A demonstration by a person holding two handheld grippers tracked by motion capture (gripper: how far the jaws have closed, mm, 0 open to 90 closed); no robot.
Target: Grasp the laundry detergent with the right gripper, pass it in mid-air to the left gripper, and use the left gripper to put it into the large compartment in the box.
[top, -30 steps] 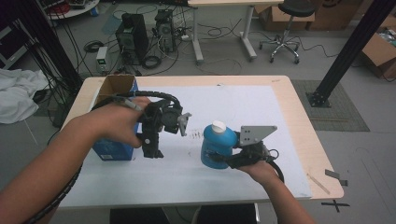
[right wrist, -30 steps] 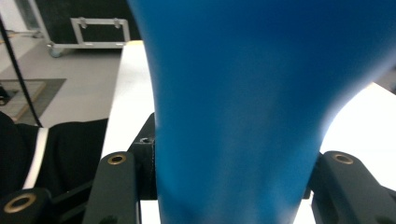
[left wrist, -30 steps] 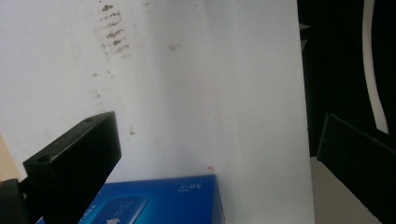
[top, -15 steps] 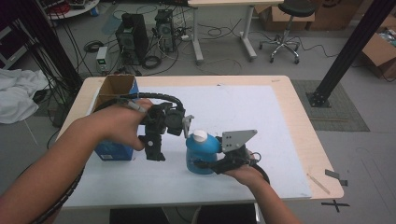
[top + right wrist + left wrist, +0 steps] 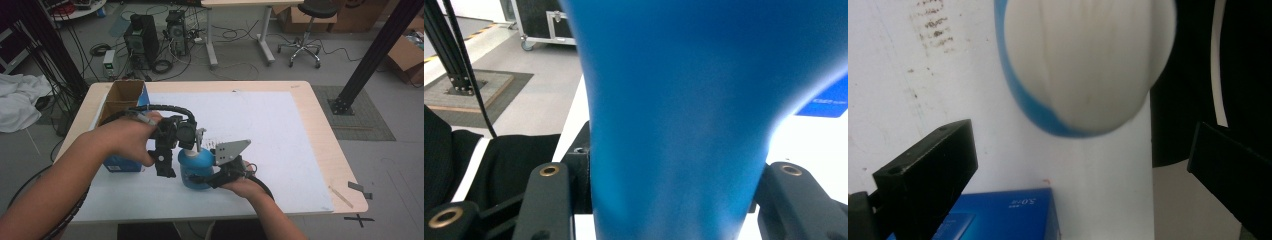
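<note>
A blue bottle with a white cap stands on the white sheet, held low on its body by my right gripper. In the right gripper view the blue bottle sits pressed between both jaws of that gripper. My left gripper hovers right over the bottle's top, pointing down. In the left gripper view its gripper is open, the jaws wide apart on either side of the cap and not touching it.
A blue carton with an open brown top stands at the table's left, just behind the left hand. The white sheet covers most of the wooden table. Computers, cables and a stool stand on the floor beyond.
My right gripper has carried the bottle leftwards across the sheet, until it stands beneath the left gripper. The left hand has barely moved.
</note>
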